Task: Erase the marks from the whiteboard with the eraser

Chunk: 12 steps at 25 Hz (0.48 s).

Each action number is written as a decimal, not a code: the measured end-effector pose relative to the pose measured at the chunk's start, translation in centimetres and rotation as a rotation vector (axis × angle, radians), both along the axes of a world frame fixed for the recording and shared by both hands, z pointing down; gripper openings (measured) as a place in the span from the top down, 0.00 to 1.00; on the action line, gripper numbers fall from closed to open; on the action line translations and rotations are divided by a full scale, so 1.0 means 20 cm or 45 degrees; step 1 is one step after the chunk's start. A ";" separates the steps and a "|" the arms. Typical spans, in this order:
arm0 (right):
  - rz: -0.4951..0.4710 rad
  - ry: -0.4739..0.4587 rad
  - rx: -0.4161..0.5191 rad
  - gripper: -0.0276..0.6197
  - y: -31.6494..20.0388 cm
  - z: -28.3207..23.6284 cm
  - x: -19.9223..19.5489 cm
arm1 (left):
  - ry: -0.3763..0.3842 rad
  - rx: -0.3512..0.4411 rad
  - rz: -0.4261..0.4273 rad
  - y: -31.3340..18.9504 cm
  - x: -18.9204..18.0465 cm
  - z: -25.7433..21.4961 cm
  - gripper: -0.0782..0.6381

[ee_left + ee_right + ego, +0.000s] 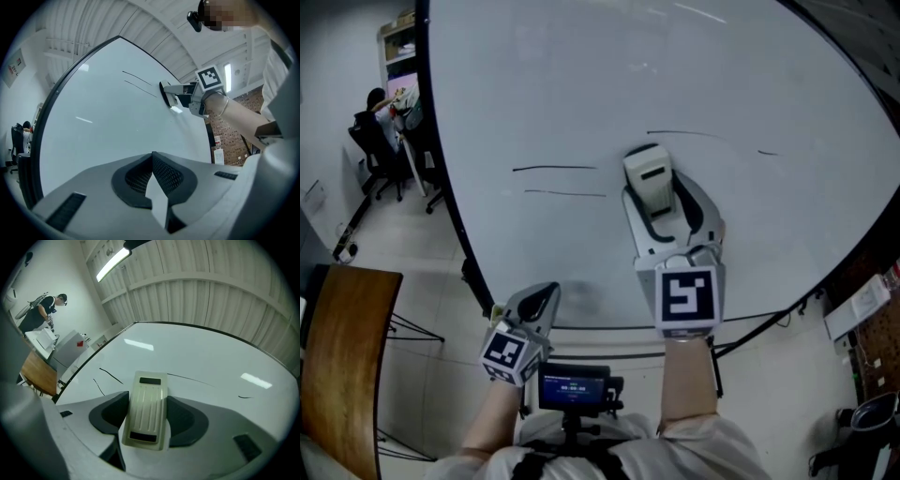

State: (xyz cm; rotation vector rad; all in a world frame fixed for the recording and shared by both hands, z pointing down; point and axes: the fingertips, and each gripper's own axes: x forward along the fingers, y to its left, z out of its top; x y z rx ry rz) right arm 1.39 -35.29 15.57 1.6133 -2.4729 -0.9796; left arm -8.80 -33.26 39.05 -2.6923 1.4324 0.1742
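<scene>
The whiteboard [609, 84] fills the head view and carries thin black marks: two short lines [555, 169] at the left, a longer stroke [684, 133] and a small dash [767, 152] at the right. My right gripper [661, 202] is shut on a cream eraser [649, 175], held at the board between the left lines and the long stroke. In the right gripper view the eraser [146, 409] sits between the jaws, with the long stroke [190, 378] just beyond it. My left gripper [534, 305] hangs low by the board's bottom edge, shut and holding nothing [157, 194].
A wooden table [337, 361] stands at the lower left. A person sits at a desk [380, 112] in the far left background. Shelving and cables [862, 319] lie past the board's right edge. A small screen device [574, 389] is mounted at my chest.
</scene>
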 end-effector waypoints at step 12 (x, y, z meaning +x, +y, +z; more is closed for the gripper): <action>0.214 -0.166 -0.095 0.55 -0.08 -0.01 0.53 | -0.030 0.022 0.082 -0.03 0.14 -0.01 0.88</action>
